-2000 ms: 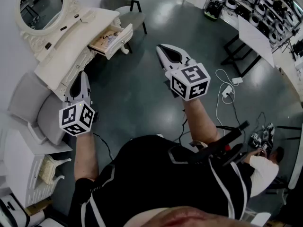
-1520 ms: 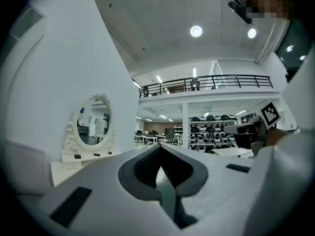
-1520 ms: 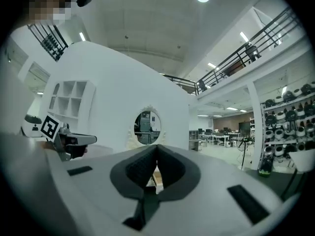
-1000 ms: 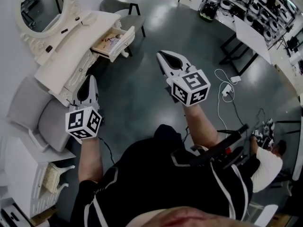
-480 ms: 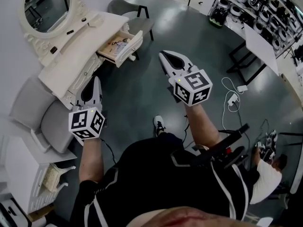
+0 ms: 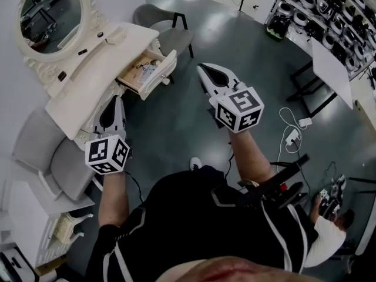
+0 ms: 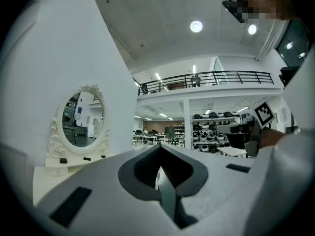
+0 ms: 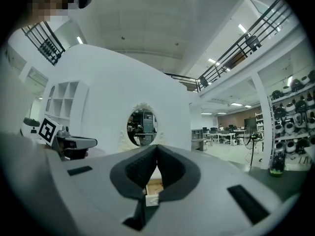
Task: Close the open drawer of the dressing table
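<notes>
Drawer [image 6: 150, 73] is standing pulled out from the counter's [image 6: 88, 69] front edge, at the end nearest the grey chair [image 6: 170, 37]. Left gripper [image 6: 115, 101] and right gripper [image 6: 202, 69] are hovering apart from it. Both pairs of jaws are pressed together, holding nothing.

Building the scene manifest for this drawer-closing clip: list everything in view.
cream carved dressing table: 1, cream, upper left, against the wall
oval mirror in a cream frame: 1, on the table's back edge
open drawer: 1, cream front, wooden inside, pulled out at the table's right end, small items inside
grey padded chair with black legs: 1, grey, on the floor beyond the drawer
grey padded seat: 1, grey, far left beside the table
white cable with plugs: 1, white, on the floor at right
second person: 1, white top, bottom right corner
left gripper: 1, white, shut, empty, near the table edge
right gripper: 1, white, shut, empty, pointing towards the drawer
</notes>
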